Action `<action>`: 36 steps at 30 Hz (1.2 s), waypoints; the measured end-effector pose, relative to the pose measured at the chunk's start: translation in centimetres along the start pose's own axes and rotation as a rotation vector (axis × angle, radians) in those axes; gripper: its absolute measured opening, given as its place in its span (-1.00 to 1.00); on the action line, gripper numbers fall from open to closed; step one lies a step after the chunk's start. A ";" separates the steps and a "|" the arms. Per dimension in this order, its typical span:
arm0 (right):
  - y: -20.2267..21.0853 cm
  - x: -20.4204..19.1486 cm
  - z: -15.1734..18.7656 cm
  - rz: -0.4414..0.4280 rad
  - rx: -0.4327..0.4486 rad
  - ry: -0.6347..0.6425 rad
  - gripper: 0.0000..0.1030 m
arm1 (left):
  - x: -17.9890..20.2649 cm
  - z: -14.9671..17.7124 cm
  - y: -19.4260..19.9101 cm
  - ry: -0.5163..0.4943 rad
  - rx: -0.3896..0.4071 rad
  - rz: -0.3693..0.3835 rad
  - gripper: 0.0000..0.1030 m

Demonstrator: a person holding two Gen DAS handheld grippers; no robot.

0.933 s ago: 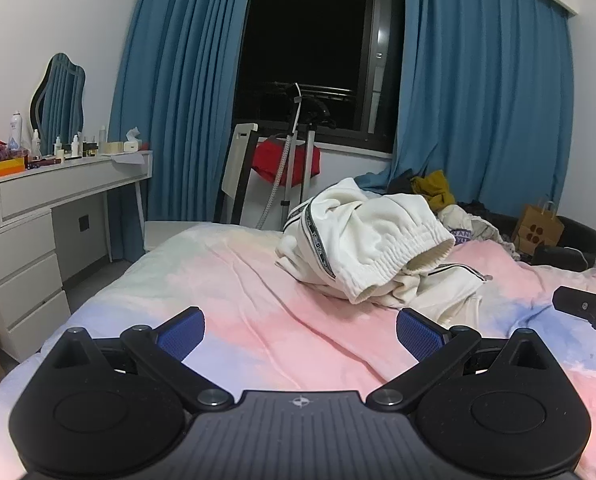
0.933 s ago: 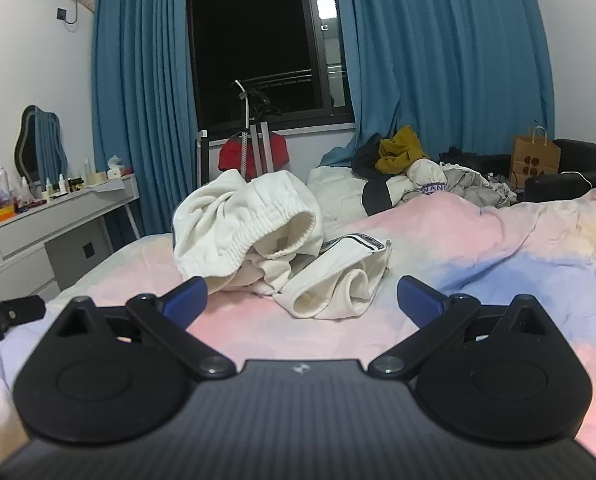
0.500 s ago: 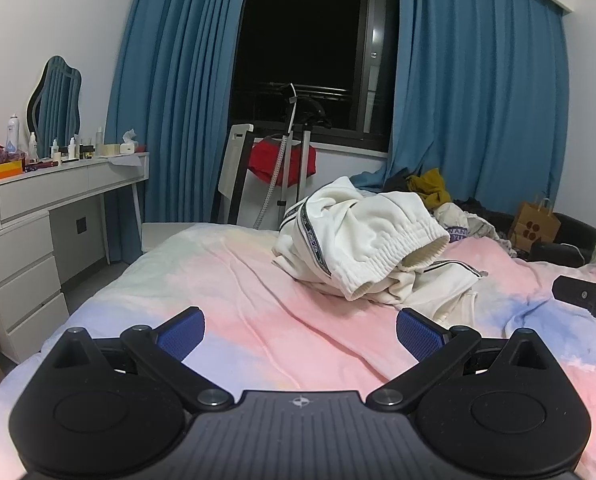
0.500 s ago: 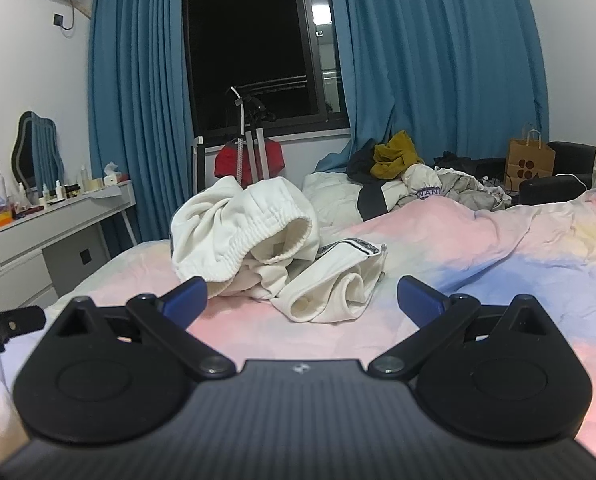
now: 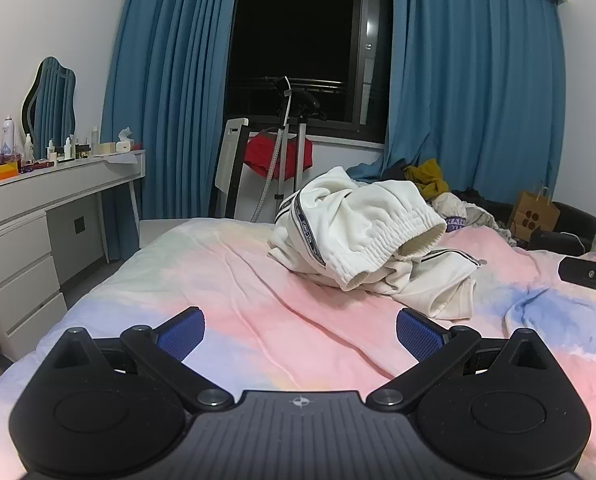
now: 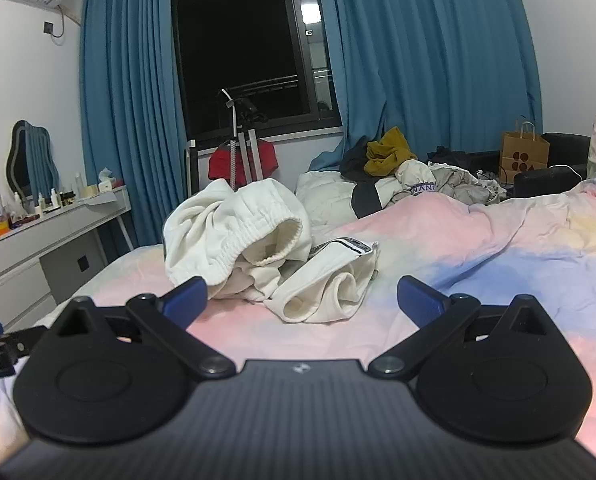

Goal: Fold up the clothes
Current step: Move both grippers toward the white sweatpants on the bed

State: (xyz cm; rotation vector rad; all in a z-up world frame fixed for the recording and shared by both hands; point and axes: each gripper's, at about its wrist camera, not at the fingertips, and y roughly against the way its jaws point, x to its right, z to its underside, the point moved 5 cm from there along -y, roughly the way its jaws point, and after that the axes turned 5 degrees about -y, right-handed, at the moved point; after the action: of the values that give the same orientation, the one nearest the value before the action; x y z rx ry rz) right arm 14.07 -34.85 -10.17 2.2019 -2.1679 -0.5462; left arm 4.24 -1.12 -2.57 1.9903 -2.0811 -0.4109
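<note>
A crumpled pair of white sweatpants (image 5: 361,236) with a black side stripe lies heaped on the pastel pink and blue bedspread (image 5: 258,300). It also shows in the right wrist view (image 6: 266,252). My left gripper (image 5: 299,330) is open and empty, held low over the bed short of the pants. My right gripper (image 6: 301,300) is open and empty, with its blue pads just before the near edge of the pants. The right gripper's tip (image 5: 589,274) shows at the right edge of the left wrist view.
A pile of other clothes (image 6: 409,176) lies at the far end of the bed by the blue curtains. A white dresser (image 5: 38,216) with bottles stands at the left. A garment steamer (image 5: 282,160) and a paper bag (image 6: 523,154) stand beyond the bed.
Both grippers have tilted up slightly, so the pants sit lower in both views. Both stay open and empty.
</note>
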 end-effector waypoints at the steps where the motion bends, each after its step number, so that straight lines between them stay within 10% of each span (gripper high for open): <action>1: 0.0 0.0 0.0 0.001 0.000 -0.001 1.00 | 0.0 0.0 -0.1 -0.002 -0.002 0.000 1.00; 20: 0.2 1.3 -0.3 0.032 -0.010 -0.042 1.00 | 4.2 -1.4 -3.6 -0.204 0.004 0.036 1.00; 36: -3.7 6.1 0.7 0.090 -0.061 -0.120 1.00 | 16.0 -6.0 -25.9 -0.565 0.059 0.054 0.97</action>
State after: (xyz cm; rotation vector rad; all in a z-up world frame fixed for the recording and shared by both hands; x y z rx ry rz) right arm 17.36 -40.40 -13.16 2.0802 -2.2613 -0.7473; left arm 29.79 -18.28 -6.60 2.0104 -2.4774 -1.0102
